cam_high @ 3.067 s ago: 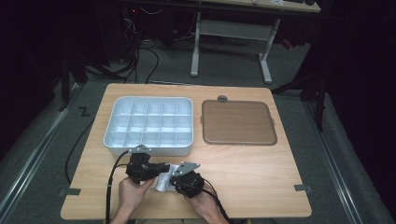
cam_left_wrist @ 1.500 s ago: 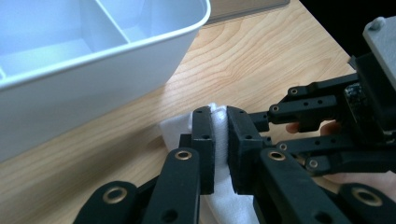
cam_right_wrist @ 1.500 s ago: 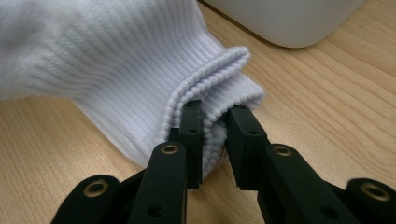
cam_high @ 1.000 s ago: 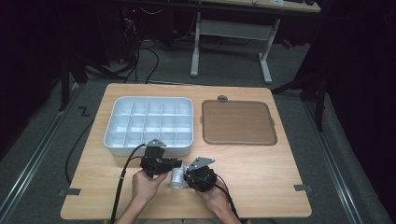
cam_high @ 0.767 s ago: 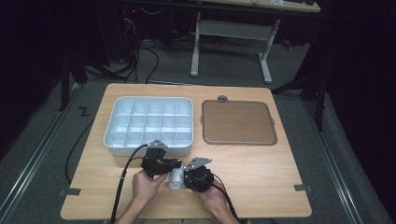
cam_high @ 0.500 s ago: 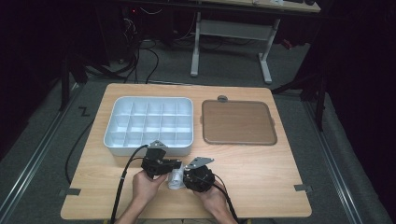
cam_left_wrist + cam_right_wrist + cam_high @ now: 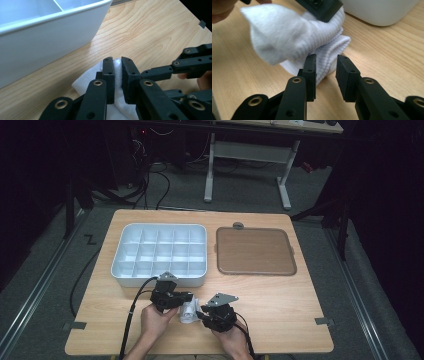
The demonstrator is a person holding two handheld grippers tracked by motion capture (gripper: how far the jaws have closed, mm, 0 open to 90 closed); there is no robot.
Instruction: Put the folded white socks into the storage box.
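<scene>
A white ribbed sock [image 7: 187, 312] lies bunched on the wooden table near its front edge, between my two grippers. My left gripper [image 7: 186, 299] comes in from the left and is shut on a fold of the sock [image 7: 87, 80]; the cloth shows in the narrow gap at its tips [image 7: 118, 72]. My right gripper [image 7: 202, 312] faces it from the right. Its jaws [image 7: 325, 65] have just been opening and stand apart. The sock's cuff [image 7: 287, 35] lies just past the left tip, with no pad pressing on it.
A white compartment tray [image 7: 160, 225] stands behind the hands, its wall close to the left gripper [image 7: 37, 45]. A brown flat tray [image 7: 255, 251] lies at the right rear. Bare wood stretches to the right of the hands.
Since the oldest frame both hands and the sock have shifted a little to the right. Over the last second the hands have stayed in place.
</scene>
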